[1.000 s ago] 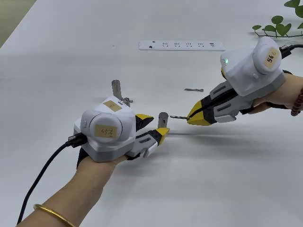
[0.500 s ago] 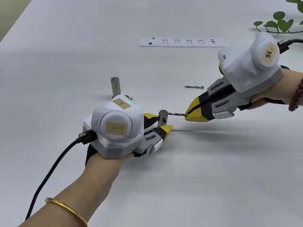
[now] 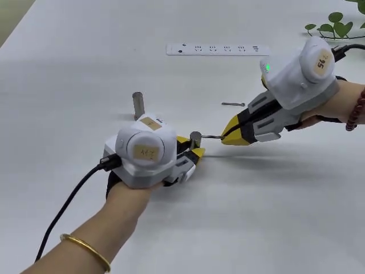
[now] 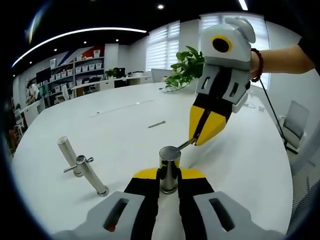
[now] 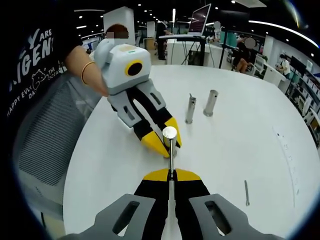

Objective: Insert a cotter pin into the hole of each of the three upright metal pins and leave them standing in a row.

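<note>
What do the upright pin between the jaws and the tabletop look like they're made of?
Upright pin: likely steel, polished, judging by the bright mirror-like highlights along its barrel and top. Tabletop: smooth white with low sheen, probably laminate or painted board; soft shadows, no grain.

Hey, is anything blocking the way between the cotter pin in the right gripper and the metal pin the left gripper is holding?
Nothing visible does. The cotter pin in the right gripper reaches the metal pin near its top; the left gripper clamps that pin lower down, below that line.

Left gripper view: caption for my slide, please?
Left hand-held gripper clamps a metal pin; right hand-held gripper presents a cotter pin.
</note>
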Tool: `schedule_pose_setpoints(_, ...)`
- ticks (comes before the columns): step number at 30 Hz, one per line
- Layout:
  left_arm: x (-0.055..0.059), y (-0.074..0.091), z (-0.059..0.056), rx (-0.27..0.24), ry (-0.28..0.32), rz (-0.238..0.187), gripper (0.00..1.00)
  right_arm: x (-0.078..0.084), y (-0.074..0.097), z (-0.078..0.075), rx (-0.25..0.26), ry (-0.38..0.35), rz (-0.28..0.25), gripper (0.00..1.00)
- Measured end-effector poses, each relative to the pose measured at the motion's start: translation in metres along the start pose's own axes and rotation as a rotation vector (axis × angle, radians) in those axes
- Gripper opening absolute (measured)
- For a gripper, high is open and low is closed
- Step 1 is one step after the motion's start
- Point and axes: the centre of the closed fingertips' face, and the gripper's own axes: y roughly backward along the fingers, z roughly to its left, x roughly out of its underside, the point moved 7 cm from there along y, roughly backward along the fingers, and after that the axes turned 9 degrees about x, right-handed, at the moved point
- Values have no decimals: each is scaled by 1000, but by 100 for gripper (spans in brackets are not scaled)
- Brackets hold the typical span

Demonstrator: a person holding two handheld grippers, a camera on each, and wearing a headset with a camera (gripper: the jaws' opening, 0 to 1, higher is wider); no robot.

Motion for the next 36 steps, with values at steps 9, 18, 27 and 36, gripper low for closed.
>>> schedule_pose_setpoints(9, 0, 0, 2, 29, -26, 7, 10, -3, -2, 0, -5, 25, -5, 0)
schedule_pose_setpoints(18, 0, 0, 3, 55, -46, 10, 10, -6, -4, -1, -12, 55, -6, 0)
schedule_pose_setpoints(27, 0, 1, 3, 55, -47, 8, 10, -10, -7, 0, -14, 57, -6, 0)
schedule_pose_setpoints(36, 1, 2, 2, 31, -26, 3, 10, -13, -10, 3, -7, -13, -2, 0)
